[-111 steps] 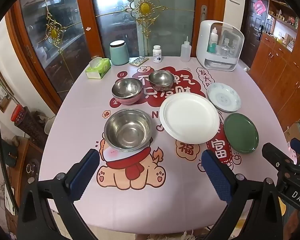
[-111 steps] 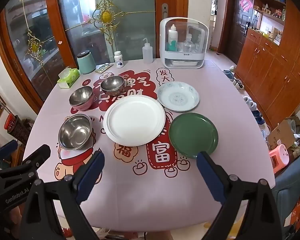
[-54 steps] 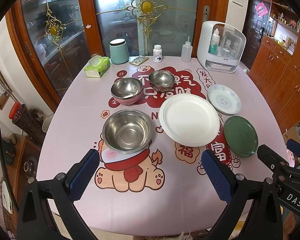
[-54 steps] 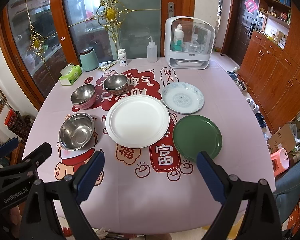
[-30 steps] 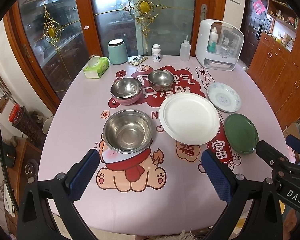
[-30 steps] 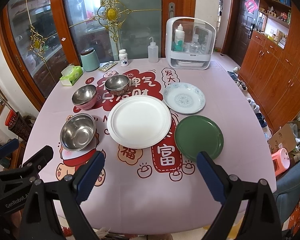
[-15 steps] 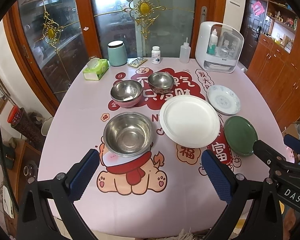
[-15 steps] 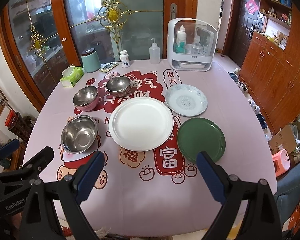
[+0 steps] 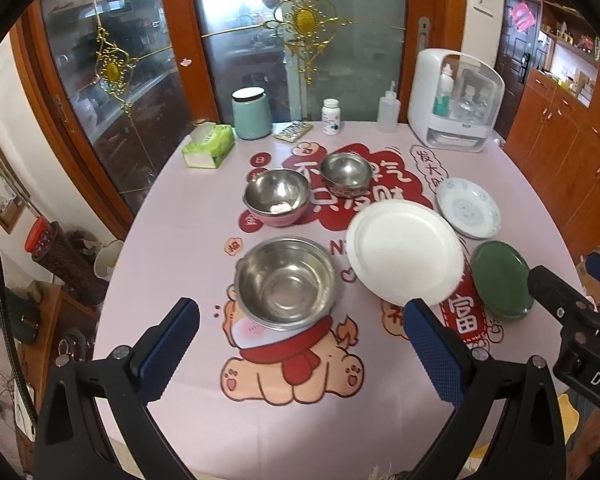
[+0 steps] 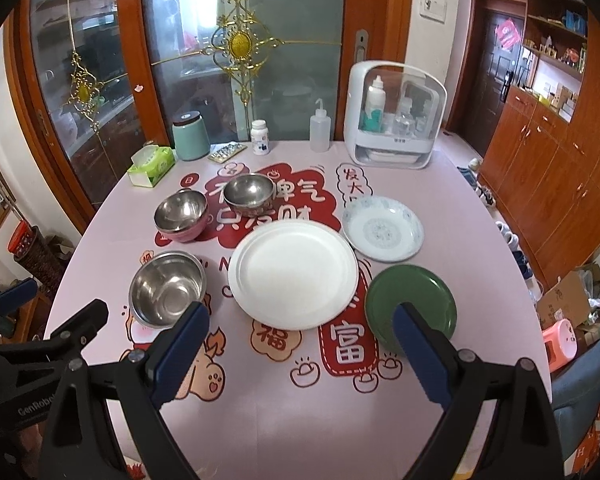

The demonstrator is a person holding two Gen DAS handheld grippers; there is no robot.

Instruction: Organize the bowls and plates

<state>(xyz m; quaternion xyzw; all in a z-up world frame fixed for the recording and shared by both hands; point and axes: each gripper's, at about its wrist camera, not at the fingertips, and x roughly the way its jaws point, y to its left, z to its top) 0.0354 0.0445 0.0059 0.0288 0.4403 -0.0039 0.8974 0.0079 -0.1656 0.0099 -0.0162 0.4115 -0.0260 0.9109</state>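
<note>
The left gripper (image 9: 300, 344) is held above the near edge of a round table (image 9: 168, 216), its two blue-padded fingers (image 9: 168, 352) spread wide with nothing between them. It points forward and slightly downward, level with the table's near left part. The right gripper (image 10: 300, 348) is held the same way over the near right part, fingers (image 10: 422, 354) equally wide apart and empty. Each gripper's black frame shows at the edge of the other's view.

Just beyond the left gripper sits a large steel bowl (image 9: 286, 282), upright, shiny and empty, on the pink cartoon-printed tablecloth (image 10: 268, 408). Farther off stands a medium steel bowl (image 9: 277, 196) with a pink outside (a small white patch shows inside it; what it is cannot be told). To its right and slightly farther stands a small steel bowl (image 9: 345, 171). The three bowls are apart from one another.

Right of the large bowl lies a big white plate (image 10: 294, 274), flat and bare. Beyond its right edge is a pale blue patterned plate (image 10: 382, 227), and nearer, close to the right gripper's right finger, a dark green plate (image 10: 412, 304).

Along the far edge stand a green tissue box (image 10: 150, 166), a teal canister (image 10: 190, 136), a white pill bottle (image 10: 260, 132), a squeeze bottle (image 10: 320, 128) and a white storage case (image 10: 394, 116).
</note>
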